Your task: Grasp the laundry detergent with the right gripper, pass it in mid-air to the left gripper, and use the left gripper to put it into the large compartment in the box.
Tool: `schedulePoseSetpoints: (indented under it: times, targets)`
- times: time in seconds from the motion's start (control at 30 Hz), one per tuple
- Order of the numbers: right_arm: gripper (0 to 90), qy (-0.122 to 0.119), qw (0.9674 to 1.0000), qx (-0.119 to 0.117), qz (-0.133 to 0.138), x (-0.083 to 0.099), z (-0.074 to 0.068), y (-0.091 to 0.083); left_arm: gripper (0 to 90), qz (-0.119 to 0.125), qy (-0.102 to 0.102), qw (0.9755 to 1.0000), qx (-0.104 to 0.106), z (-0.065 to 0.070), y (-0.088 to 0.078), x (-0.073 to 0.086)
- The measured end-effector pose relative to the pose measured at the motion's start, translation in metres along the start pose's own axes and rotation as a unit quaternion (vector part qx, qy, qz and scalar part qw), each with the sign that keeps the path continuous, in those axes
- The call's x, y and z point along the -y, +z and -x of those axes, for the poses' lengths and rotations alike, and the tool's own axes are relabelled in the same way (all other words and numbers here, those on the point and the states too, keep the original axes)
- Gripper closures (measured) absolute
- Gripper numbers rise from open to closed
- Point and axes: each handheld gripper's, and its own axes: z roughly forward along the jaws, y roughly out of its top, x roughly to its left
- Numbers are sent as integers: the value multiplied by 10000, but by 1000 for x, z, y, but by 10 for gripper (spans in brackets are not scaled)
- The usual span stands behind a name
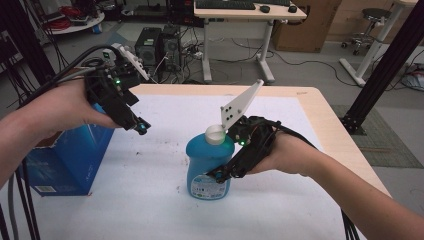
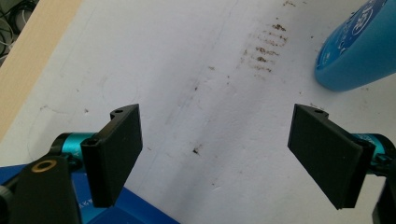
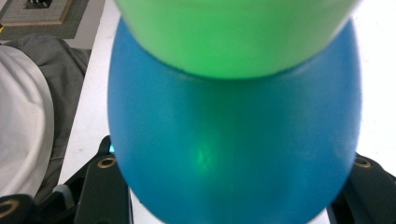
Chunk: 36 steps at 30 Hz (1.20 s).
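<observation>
At the far left of the high view a blue cardboard box (image 1: 70,152) stands at the table's left edge, its upper part hidden behind the person's left forearm. Just above and to the right of it the left hand (image 1: 65,107) holds the left gripper (image 1: 141,127) up off the table, tipped down toward the white sheet (image 1: 150,170) that covers the tabletop. In the left gripper view its two black jaws stand far apart with nothing between them, and through the gap I see bare white sheet marked with small brown specks (image 2: 264,51); a corner of the blue box (image 2: 126,210) sits at the bottom edge, and the rounded base of the blue bottle (image 2: 357,51) shows at the upper right, well apart from those jaws. Moving toward the middle of the table, the blue bottle (image 1: 210,165) stands upright on the white sheet, with a pale cap (image 1: 216,134) on top and a label low on its front. The right gripper (image 1: 220,175) reaches in from the right at the bottle's lower body, held by the right hand (image 1: 287,155), with its grey plate (image 1: 242,105) sticking up behind the cap. In the right gripper view the blue bottle (image 3: 233,154) sits very close between the two jaws, whose black bases flank it at the bottom corners; the jaws look closed against its sides, gripping it. The light wooden border of the table (image 1: 345,145) runs along the right side.
</observation>
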Motion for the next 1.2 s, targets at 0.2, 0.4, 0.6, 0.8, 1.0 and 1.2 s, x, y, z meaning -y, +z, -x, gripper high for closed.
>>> schedulePoseSetpoints:
  times: [0.2,0.4,0.6,0.8,1.0,1.2]
  targets:
    - [422,-85,9999,72,39,0,-1,0,179,8,-15,10000,1,1,0,0]
    - [446,-32,9998,153,83,1,0,-2,180,25,15,10000,3,1,-1,0]
    - [463,5,9999,160,44,-1,3,-3,180,132,87,9999,37,3,-7,-2]
    - [465,-9,9999,31,-164,-11,6,-6,179,410,392,9978,337,10,-23,-13]
    - [464,-57,9999,94,-116,-21,9,-12,180,558,703,9942,585,17,-37,-25]
    - [465,-138,9998,149,39,-45,13,-28,180,629,1362,9832,1039,26,-64,-55]
